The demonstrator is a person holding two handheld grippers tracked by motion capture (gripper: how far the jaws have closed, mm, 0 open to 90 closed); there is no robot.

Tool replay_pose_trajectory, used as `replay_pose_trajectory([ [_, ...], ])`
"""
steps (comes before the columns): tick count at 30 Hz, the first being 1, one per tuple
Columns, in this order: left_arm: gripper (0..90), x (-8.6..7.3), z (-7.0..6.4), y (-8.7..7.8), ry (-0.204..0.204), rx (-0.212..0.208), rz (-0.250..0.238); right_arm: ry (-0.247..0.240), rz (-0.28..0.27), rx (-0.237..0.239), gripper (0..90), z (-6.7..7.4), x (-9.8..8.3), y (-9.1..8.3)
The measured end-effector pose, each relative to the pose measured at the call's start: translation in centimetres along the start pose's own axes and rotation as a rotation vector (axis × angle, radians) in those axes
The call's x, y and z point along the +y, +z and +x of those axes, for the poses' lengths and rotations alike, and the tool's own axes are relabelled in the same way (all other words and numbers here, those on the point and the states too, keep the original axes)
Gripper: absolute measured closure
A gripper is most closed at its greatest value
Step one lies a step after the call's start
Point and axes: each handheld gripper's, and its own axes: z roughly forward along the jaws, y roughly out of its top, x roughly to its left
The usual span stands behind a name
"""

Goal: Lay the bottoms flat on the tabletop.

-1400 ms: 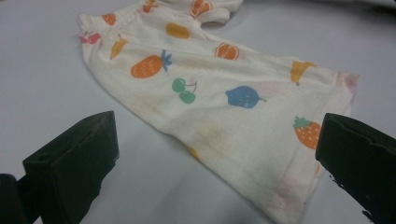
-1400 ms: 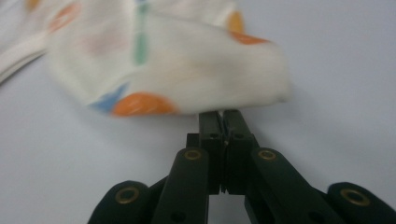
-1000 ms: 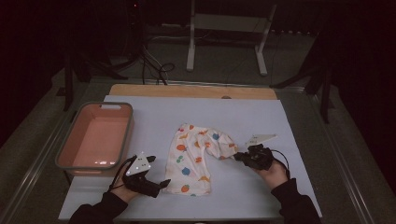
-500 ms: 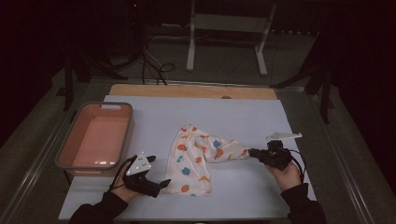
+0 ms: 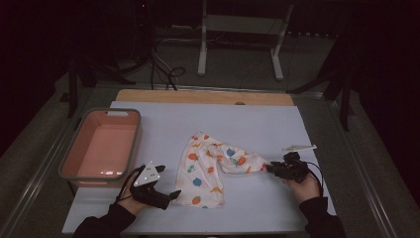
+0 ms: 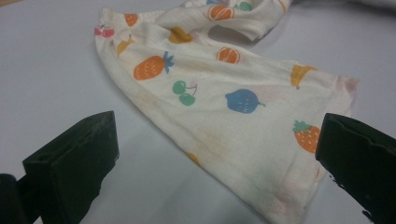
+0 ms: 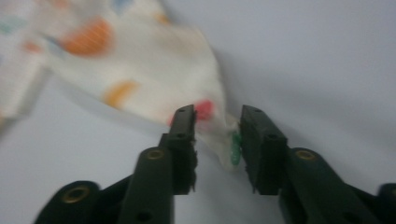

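A pair of white baby trousers [image 5: 208, 168] printed with coloured fruit lies on the white table, one leg towards me and the other stretched out to the right. My left gripper [image 5: 171, 196] rests at the near leg's hem, open, its jaws wide apart either side of the cloth [image 6: 224, 107] without touching it. My right gripper [image 5: 270, 167] is at the tip of the right-hand leg. Its jaws have just been opening, and the leg's tip [image 7: 140, 60] lies loosely in the gap of the right gripper [image 7: 217, 116].
A pink tub [image 5: 121, 112] stands at the table's left side. A small white flat object [image 5: 298, 148] lies just beyond my right hand. The table's wooden far edge [image 5: 203, 96] borders a floor with cables [image 5: 163, 69] and a metal stand [image 5: 203, 49].
My right gripper moved to the right, drawing one trouser leg out straight, and its jaws have parted. The left gripper has stayed put.
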Motion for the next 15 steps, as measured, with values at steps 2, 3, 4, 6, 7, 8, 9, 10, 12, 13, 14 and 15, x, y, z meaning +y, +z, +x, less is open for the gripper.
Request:
replay_pose_trajectory([
  [2,0.6,0.0,0.0,0.0,0.002,0.001,0.000,-0.031,-0.051,0.021,58.9,0.9,0.6,-0.7],
  [3,0.6,0.0,0.0,0.0,0.001,0.002,0.000,-0.046,-0.074,0.052,58.2,1.4,0.9,-0.9],
  [4,0.6,0.0,0.0,0.0,0.000,0.001,0.001,-0.085,-0.117,0.102,53.7,2.7,1.3,-1.0],
  [6,0.6,0.0,0.0,0.0,0.001,0.002,0.000,-0.102,-0.130,0.119,53.7,3.5,1.4,-0.8],
  [7,0.6,0.0,0.0,0.0,0.000,0.001,-0.001,-0.141,-0.150,0.161,54.6,4.9,1.6,-0.1],
  [8,0.6,0.0,0.0,0.0,0.000,0.000,-0.001,-0.141,-0.150,0.161,54.6,4.9,1.6,-0.1],
  [9,0.6,0.0,-0.1,0.0,0.000,0.001,0.000,-0.166,-0.148,0.184,55.5,5.6,1.6,0.4],
  [10,0.6,0.0,-0.1,0.0,0.000,-0.001,0.001,-0.205,-0.146,0.208,55.7,6.3,1.6,1.0],
  [12,0.6,0.0,0.0,0.0,0.000,-0.002,0.001,-0.291,-0.106,0.250,56.9,8.1,1.6,2.9],
  [13,0.6,0.0,0.0,0.0,0.000,-0.001,0.002,-0.335,-0.101,0.234,57.3,8.6,1.5,3.6],
  [14,0.6,0.0,0.0,0.0,0.000,-0.001,0.001,-0.362,-0.089,0.224,57.8,8.9,1.4,4.3],
  [15,0.6,0.0,0.0,0.0,0.002,-0.001,0.003,-0.377,-0.071,0.210,57.5,9.1,1.4,4.9],
])
